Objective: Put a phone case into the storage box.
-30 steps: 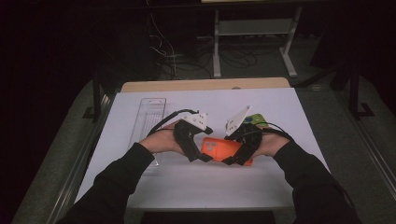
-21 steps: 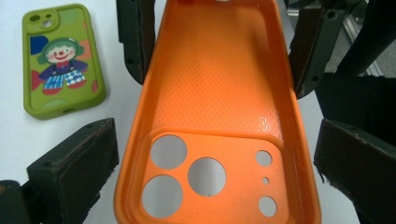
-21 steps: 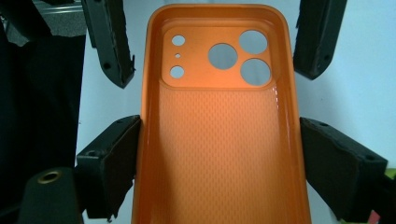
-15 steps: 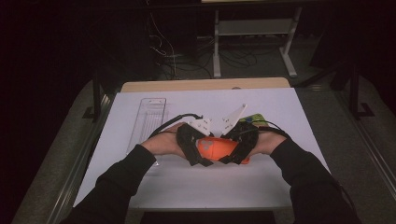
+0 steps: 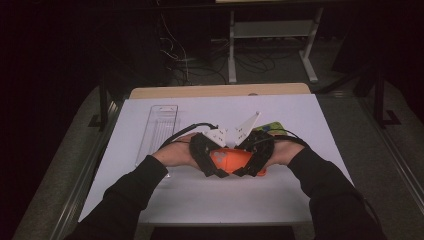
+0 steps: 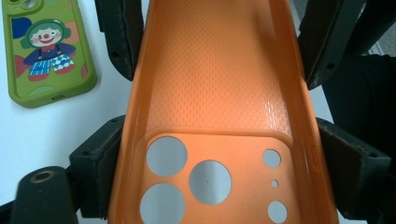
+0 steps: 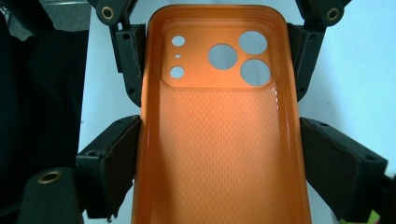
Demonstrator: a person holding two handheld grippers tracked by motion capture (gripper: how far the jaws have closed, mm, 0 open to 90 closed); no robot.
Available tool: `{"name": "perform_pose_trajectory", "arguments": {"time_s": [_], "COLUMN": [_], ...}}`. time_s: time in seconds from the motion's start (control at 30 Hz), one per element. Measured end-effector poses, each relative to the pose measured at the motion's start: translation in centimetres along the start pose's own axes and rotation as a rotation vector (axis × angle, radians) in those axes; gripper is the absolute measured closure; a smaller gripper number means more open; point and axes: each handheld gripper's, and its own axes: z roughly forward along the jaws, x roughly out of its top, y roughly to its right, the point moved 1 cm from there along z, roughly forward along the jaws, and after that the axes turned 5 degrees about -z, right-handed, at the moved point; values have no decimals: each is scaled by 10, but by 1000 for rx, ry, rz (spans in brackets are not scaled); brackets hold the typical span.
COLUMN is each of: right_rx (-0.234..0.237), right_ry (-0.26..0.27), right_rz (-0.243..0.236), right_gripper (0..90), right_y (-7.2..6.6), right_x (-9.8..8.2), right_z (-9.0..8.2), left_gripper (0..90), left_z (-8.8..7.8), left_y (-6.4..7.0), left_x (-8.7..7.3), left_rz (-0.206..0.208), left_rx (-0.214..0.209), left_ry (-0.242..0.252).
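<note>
An orange phone case (image 5: 234, 161) with round camera holes is held open side up just above the white table, between both grippers. In the left gripper view the left gripper (image 6: 219, 133) has its jaws on the long sides of the orange case (image 6: 215, 93) at the camera end. They have just been closing on it, and the pads press its walls. The right gripper (image 7: 219, 126) is shut on the case (image 7: 219, 154) at the opposite, plain end. In the high view the left gripper (image 5: 207, 159) and right gripper (image 5: 256, 159) face each other.
A green phone case (image 6: 44, 51) with a cartoon clown lies flat on the table just behind the right gripper, also visible from above (image 5: 270, 128). A clear plastic tray (image 5: 159, 127) lies at the left of the white sheet (image 5: 300, 195). Dark floor surrounds the table.
The left gripper has come in from the left to the orange case's end, and its jaws have closed on it. The right gripper keeps its grip and has barely moved.
</note>
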Motion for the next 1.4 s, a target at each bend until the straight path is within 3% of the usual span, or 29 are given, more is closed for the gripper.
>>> {"name": "perform_pose_trajectory", "arguments": {"time_s": [0.27, 0.4, 0.47, 0.53, 0.63, 0.7, 0.73, 1.0, 1.1, 1.23, 1.4], "right_rx": [23, 33, 21, 25, -7, -21, -40, -103, -128, -178, -259], "right_ry": [13, 30, 48, 80, 101, 110, 132, 154, 172, 173, 218], "right_rz": [13, 23, 25, 50, 77, 134, 118, 212, 280, 356, 452], "right_gripper": [146, 138, 128, 117, 82, 72, 70, 70, 65, 62, 39], "right_y": [0, -1, -1, -1, -1, -2, 1, 2, 1, -1, -1], "right_x": [0, 0, -1, -3, -8, -13, -15, -31, -37, -46, -58], "right_z": [0, -1, -3, -6, -10, -14, -14, -20, -22, -21, -20], "left_gripper": [153, 155, 155, 155, 155, 155, 155, 156, 156, 155, 155], "left_z": [-2, -5, -6, -7, -7, -6, -6, -1, 1, 4, 5], "left_y": [0, 2, 4, 6, 8, 8, 8, 9, 10, 11, 9], "left_x": [0, 0, 1, 1, -3, -7, -9, -20, -24, -26, -28], "left_rz": [-18, -13, -34, -65, -88, -131, -149, -269, -311, -327, -338], "left_rx": [-24, -7, -8, 17, 71, 98, 111, 204, 231, 266, 314], "left_ry": [-2, -7, -8, -10, -40, -33, -33, -44, -30, -18, -74]}}
